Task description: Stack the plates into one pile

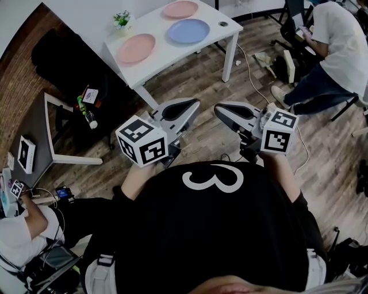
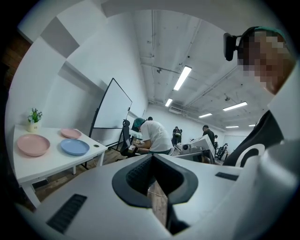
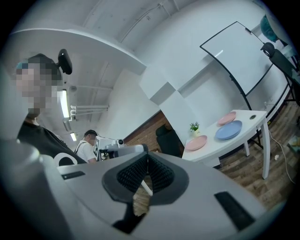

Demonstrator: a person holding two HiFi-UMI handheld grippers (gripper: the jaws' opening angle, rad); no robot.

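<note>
Left gripper [image 1: 194, 103] and right gripper [image 1: 217, 108]: jaws of each pressed together, nothing between them. Both are held side by side, well short of the white table [image 1: 170, 57]. Readable marking: a white "3" [image 1: 213, 177] on the person's black shirt. On the table, three empty plates lie apart and unstacked: near pink plate [image 1: 136, 48] at left, blue plate [image 1: 188, 31] in the middle, and far pink plate [image 1: 180, 9]. A small pot [image 1: 121, 20] holding a plant stands at the far left edge.

White table [image 1: 164, 50] with plates [image 1: 188, 31], plant [image 1: 121, 20]
</note>
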